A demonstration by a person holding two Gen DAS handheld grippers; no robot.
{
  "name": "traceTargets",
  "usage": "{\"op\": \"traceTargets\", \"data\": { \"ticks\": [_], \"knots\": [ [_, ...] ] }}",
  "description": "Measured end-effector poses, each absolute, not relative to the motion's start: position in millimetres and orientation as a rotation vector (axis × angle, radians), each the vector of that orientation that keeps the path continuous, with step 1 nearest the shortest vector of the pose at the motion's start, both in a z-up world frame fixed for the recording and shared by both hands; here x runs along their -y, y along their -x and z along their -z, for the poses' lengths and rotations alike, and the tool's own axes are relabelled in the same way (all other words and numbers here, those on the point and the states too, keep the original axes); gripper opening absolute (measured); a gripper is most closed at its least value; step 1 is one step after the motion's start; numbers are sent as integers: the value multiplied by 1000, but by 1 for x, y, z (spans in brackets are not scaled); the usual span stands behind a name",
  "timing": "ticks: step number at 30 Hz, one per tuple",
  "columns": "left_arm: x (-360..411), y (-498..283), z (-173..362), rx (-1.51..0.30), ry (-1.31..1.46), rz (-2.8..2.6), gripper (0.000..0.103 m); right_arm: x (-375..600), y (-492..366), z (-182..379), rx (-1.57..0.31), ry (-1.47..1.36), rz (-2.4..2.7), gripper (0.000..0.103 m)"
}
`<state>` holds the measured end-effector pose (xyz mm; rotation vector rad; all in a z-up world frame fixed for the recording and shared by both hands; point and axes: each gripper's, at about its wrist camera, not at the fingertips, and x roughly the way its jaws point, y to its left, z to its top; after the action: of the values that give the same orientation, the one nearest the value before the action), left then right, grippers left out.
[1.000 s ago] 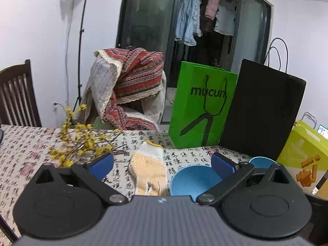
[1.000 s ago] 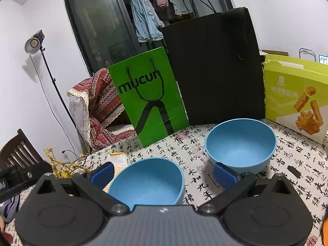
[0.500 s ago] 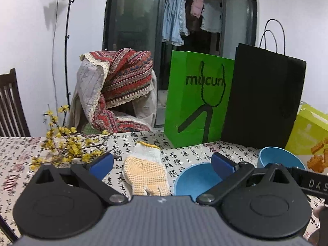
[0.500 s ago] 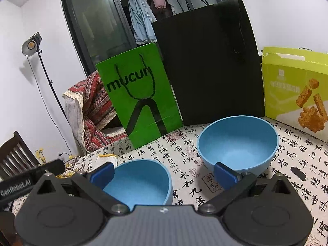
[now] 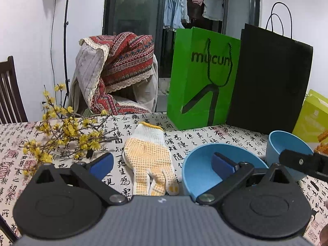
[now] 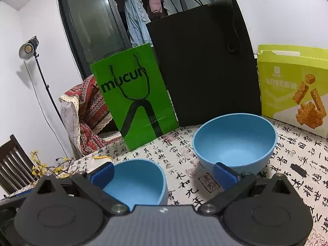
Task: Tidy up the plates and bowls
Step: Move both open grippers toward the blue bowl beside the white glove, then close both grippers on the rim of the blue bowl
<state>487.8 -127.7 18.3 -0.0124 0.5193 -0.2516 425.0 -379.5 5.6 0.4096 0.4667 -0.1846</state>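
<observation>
Right wrist view | two matte blue bowls, near bowl [image 6: 135, 182] and far bowl [image 6: 235, 141], sitting upright on table [image 6: 184, 176] | both grippers' fingers standing apart, gripping nothing

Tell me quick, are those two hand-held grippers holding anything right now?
Left hand-held gripper: open, holding nothing.
Right hand-held gripper: open, holding nothing.
</observation>
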Motion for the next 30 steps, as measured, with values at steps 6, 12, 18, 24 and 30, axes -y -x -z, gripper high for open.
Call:
{"op": "traceTargets", "data": {
  "ticks": [6, 12, 18, 24, 30],
  "knots": [
    [131, -494, -7, -559, -3, 262, 103, 377, -424, 1, -469, -395, 183, 103],
    [134, -495, 1, -579, -18, 293, 103, 367, -428, 6, -485, -352, 169, 103],
    [136, -498, 8, -589, -27, 288, 103, 363, -431, 11, -496, -330, 169, 101],
    [134, -500, 11, -602, -14, 289, 103, 357, -434, 14, -503, -306, 161, 94],
    [135, -501, 13, -611, -4, 312, 87, 355, -440, 21, -528, -298, 159, 80]
  ]
}}
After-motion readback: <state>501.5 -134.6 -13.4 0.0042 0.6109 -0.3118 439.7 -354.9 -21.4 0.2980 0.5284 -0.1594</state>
